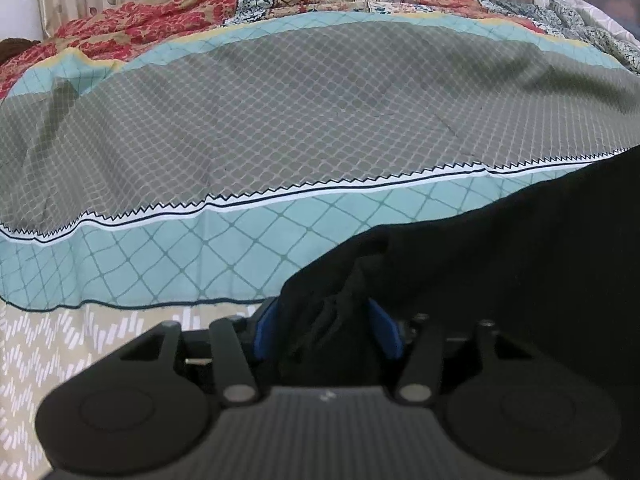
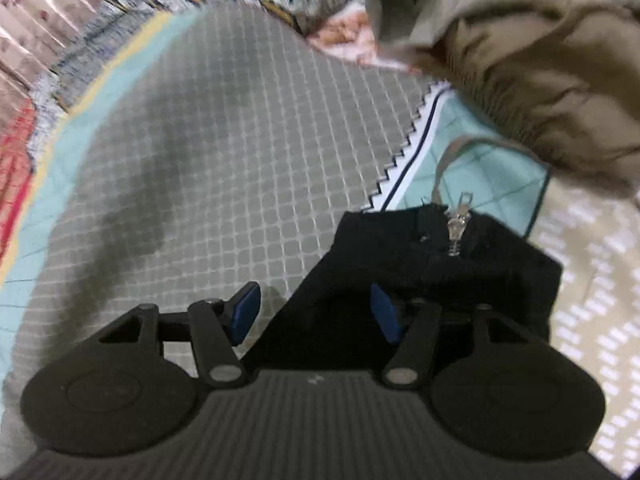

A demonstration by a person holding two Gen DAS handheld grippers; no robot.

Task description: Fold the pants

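Note:
The black pants (image 1: 500, 248) lie over the grey-and-teal checked bed cover and fill the lower right of the left wrist view. My left gripper (image 1: 326, 330) has bunched black cloth between its blue pads (image 1: 265, 332) and looks shut on it. In the right wrist view the pants' waist (image 2: 400, 264) with its silver zipper (image 2: 458, 226) lies in front of my right gripper (image 2: 316, 312). Its blue pads (image 2: 245, 312) stand wide apart. The cloth lies between them and covers part of the right pad.
The checked bed cover (image 1: 280, 120) spreads across the bed, with a red floral quilt (image 1: 132, 28) and a curtain behind it. A pile of tan and olive clothes (image 2: 540, 60) lies at the right. A beige patterned sheet (image 2: 592, 280) shows at the near edge.

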